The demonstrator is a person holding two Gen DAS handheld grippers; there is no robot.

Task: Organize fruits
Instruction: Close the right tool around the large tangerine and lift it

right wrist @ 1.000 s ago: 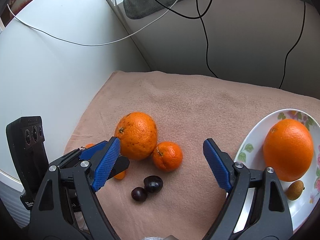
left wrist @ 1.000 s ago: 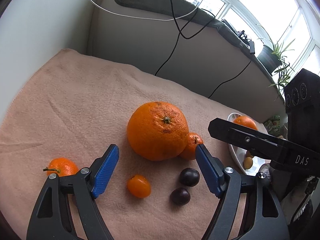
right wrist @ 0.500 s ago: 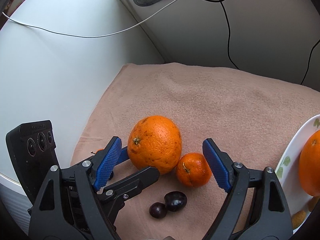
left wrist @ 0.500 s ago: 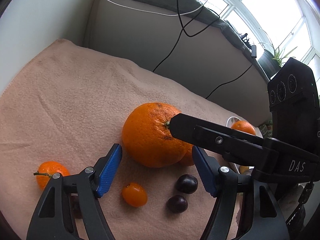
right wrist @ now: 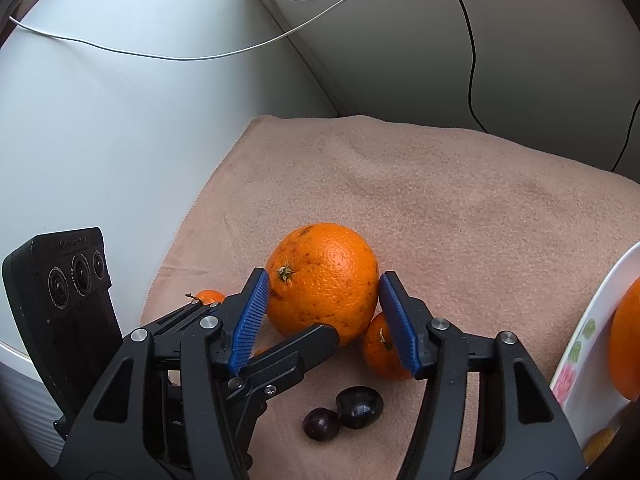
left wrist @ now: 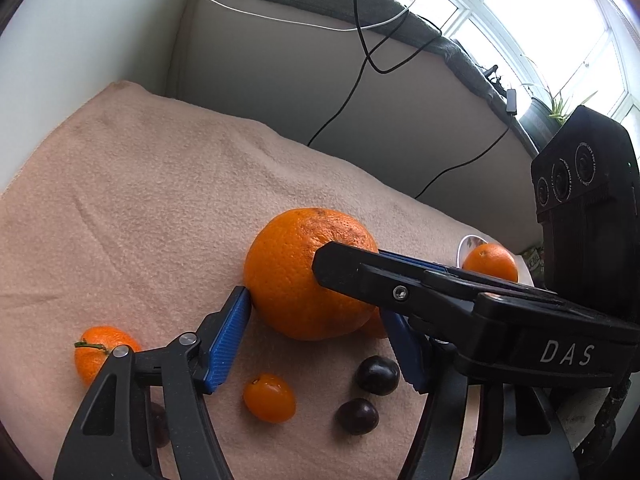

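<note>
Orange point(right wrist: 324, 280) sat on the pink cloth point(right wrist: 440, 200), tangerine point(right wrist: 380, 350) touching it. My right claw point(right wrist: 322, 320) was closing around it, pads at its sides. My left claw point(left wrist: 316, 340) was closing too, one pad touching it.

A matt, fuzzy cloth point(right wrist: 460, 184) is being shown under a pitted-skinned large orange point(right wrist: 324, 280) and glossy dark plums point(right wrist: 358, 406).

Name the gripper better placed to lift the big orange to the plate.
Right. The right gripper brackets the big orange, jaws closing on its sides, with the plate on its side. The left gripper only reaches its near base.
</note>
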